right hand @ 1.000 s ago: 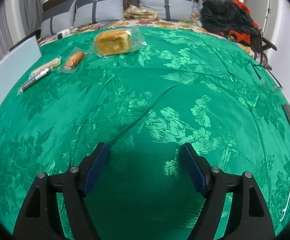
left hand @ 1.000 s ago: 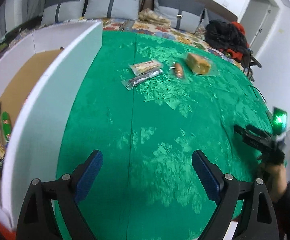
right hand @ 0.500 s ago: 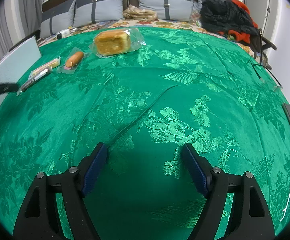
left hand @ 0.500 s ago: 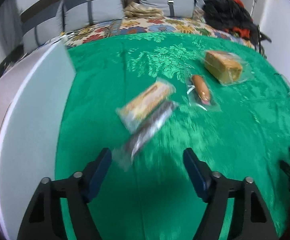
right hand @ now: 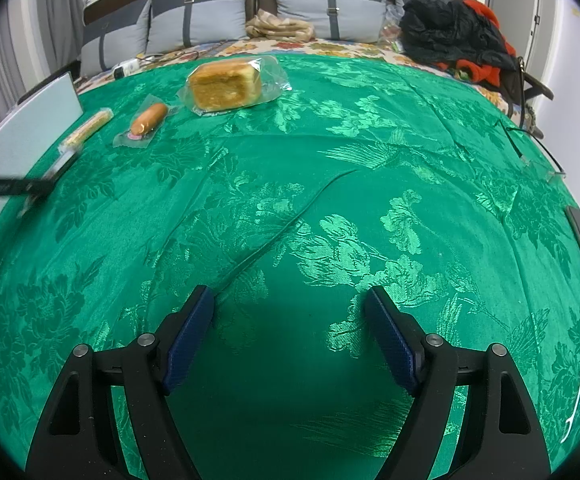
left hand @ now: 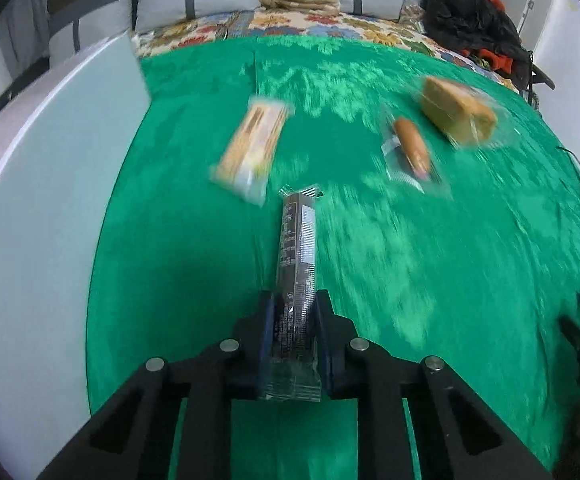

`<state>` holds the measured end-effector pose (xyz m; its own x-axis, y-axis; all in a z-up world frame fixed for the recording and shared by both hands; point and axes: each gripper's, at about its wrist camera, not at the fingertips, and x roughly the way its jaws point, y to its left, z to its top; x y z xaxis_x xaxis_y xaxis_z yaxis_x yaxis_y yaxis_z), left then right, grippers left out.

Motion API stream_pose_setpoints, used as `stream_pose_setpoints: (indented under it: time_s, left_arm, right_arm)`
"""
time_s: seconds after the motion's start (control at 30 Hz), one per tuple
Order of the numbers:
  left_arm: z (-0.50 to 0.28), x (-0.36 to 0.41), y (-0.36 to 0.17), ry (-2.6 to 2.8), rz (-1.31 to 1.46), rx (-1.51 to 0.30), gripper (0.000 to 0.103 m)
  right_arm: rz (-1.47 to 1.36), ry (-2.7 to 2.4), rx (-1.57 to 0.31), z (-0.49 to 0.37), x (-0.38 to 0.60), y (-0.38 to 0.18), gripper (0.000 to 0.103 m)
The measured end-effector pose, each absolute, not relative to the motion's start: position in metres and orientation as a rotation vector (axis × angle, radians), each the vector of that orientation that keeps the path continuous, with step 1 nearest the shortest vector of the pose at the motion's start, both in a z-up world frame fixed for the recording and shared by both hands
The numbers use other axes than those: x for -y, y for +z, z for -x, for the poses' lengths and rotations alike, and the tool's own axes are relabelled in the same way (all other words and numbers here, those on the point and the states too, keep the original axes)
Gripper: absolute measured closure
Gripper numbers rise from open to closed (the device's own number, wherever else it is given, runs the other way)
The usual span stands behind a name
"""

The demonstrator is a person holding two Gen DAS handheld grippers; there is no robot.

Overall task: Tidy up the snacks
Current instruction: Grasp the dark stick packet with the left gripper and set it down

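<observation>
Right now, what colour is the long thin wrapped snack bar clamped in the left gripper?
The long snack bar wrapper is dark, blackish-brown with pale print, clearest in the left wrist view.

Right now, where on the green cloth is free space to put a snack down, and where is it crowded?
Free: the wide green cloth before the open right tool, toward the near and right edges. Crowded: the far left, where cracker pack, sausage and cake lie beside the white box. The left tool grips the dark bar there.
</observation>
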<state>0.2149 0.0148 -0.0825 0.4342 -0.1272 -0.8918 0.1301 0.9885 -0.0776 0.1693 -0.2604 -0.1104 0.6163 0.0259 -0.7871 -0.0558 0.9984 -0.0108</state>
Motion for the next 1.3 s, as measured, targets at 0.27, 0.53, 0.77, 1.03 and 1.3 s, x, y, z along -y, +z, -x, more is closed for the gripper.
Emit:
stream_pose_setpoints:
  time_s: [0.27, 0.53, 0.77, 1.03, 1.3]
  left_arm:
    - [-0.125, -0.016, -0.082, -0.228, 0.074, -1.175, 0.073]
    - [-0.131, -0.01, -0.082, -0.18, 0.091, -1.08, 0.032]
    - [-0.143, -0.001, -0.092, -0.125, -0.047, -1.019, 0.022]
    - [-0.145, -0.013, -0.1, -0.114, -0.045, -0.976, 0.004]
    - [-0.142, -0.012, -0.101, -0.116, -0.044, -0.955, 0.001]
  right_arm:
    - [0.035, 0.047, -0.906, -0.169, 0.261, -0.111, 0.022]
    - [0.035, 0.047, -0.906, -0.17, 0.261, -0.111, 0.022]
    - [0.035, 0.047, -0.906, -0.17, 0.261, -0.111, 0.022]
    - [0.035, 0.047, -0.906, -0.17, 0.261, -0.111, 0.022]
    - [0.035, 0.047, -0.906, -0.17, 0.261, -0.111, 0.022]
